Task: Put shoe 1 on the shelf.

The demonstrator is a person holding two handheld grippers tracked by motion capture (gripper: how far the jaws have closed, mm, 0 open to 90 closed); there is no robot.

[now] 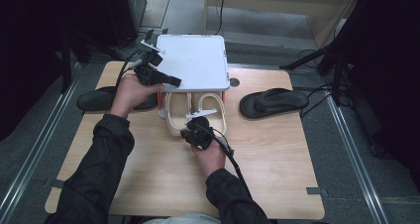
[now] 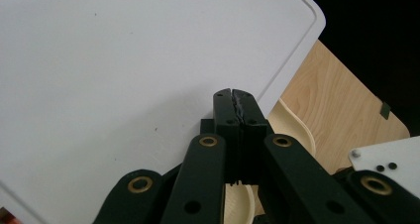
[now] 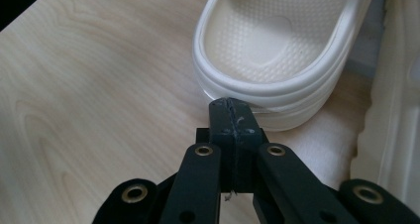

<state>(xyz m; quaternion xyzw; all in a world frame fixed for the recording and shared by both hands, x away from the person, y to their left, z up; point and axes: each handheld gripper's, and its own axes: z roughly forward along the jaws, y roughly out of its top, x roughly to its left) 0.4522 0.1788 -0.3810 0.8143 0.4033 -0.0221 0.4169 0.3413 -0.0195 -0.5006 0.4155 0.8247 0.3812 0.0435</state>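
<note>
The table (image 1: pixel 148 184) has a light wood-grain top with rounded corners. A white shelf rack (image 1: pixel 198 60) stands at its far middle edge. Two cream slippers (image 1: pixel 174 117) lie side by side on the tabletop under the rack, heels toward the person. One black flip-flop (image 1: pixel 272 102) lies right of the rack; another black flip-flop (image 1: pixel 94 99) lies left of it.

White square lid (image 1: pixel 195 60) covers the toes of the cream rubber clogs (image 1: pixel 174 116). Left black flip-flop (image 1: pixel 94 99) partly behind the left hand (image 1: pixel 131 92). Right gripper view: second clog (image 3: pixel 396 110) cut by right edge.
</note>
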